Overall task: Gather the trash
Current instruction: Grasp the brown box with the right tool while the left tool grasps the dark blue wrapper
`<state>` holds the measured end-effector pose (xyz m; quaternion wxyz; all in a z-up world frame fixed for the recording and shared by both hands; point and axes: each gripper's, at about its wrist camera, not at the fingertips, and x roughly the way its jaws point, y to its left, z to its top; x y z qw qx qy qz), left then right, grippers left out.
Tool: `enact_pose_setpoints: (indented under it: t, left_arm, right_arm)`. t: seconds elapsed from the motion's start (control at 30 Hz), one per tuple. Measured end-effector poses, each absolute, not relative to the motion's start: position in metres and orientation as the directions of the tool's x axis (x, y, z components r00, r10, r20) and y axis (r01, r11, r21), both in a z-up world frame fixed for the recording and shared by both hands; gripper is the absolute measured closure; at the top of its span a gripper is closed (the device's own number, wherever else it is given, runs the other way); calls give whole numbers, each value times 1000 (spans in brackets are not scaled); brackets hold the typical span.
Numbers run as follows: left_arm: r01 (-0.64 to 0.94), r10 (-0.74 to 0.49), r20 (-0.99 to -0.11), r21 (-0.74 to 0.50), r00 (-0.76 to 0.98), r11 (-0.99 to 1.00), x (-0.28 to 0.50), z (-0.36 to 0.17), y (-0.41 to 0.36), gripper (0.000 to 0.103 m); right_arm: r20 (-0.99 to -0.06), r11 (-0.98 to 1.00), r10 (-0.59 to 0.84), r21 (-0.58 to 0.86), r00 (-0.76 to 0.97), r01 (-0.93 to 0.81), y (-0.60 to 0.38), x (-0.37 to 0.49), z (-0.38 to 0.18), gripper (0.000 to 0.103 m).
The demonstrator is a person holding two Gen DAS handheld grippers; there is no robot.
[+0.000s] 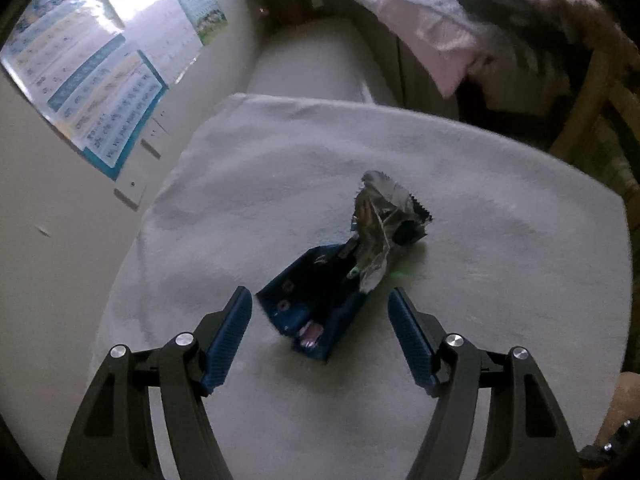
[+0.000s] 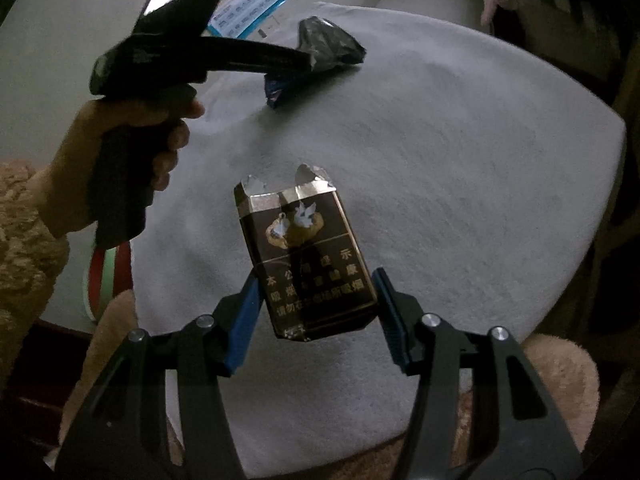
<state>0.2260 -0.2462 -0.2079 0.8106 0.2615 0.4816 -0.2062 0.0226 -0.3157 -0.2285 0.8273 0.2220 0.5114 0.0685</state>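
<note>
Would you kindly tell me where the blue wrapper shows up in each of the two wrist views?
Left wrist: blue wrapper at lower centre, on the white cloth, just ahead of the open left tool.
Right wrist: blue wrapper at upper centre-left, under the left tool's tip.
Shared landmark: the crumpled foil lying against it.

Dim room, table under a white fuzzy cloth

The white cloth (image 1: 460, 184) covers the whole table, corners rounded off. Past its far-left corner a pale wall (image 1: 36, 184) has glossy blue charts (image 1: 92, 92) catching glare. Beyond the far edge there's a pink blanket (image 1: 448, 20) piled up, and a wooden chair frame (image 1: 588, 96) by the far-right corner.
</note>
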Motion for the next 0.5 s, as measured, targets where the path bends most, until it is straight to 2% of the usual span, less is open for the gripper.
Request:
enact_pose_setpoints:
  t: [0.1, 0.13, 0.17, 0.37, 0.5]
  left_arm:
    - [570, -74, -907, 196, 416, 798, 231, -214, -248, 68]
    - [565, -79, -911, 181, 405, 805, 232, -215, -249, 81]
    - [560, -82, -914, 171, 397, 811, 233, -217, -250, 89]
    - [512, -101, -907, 136, 409, 848, 221, -210, -237, 97]
    - [477, -86, -861, 192, 501, 858, 189, -186, -214, 97]
  right_arm:
    - [-805, 876, 360, 466, 471, 127, -322, 20, -231, 49]
    - [-804, 873, 364, 470, 470, 128, -322, 20, -231, 49]
    - [-804, 871, 367, 473, 468, 128, -323, 20, -232, 49]
    - [-804, 874, 367, 470, 468, 123, -321, 20, -231, 49]
    - [-811, 881, 351, 455, 468, 127, -319, 22, -229, 49]
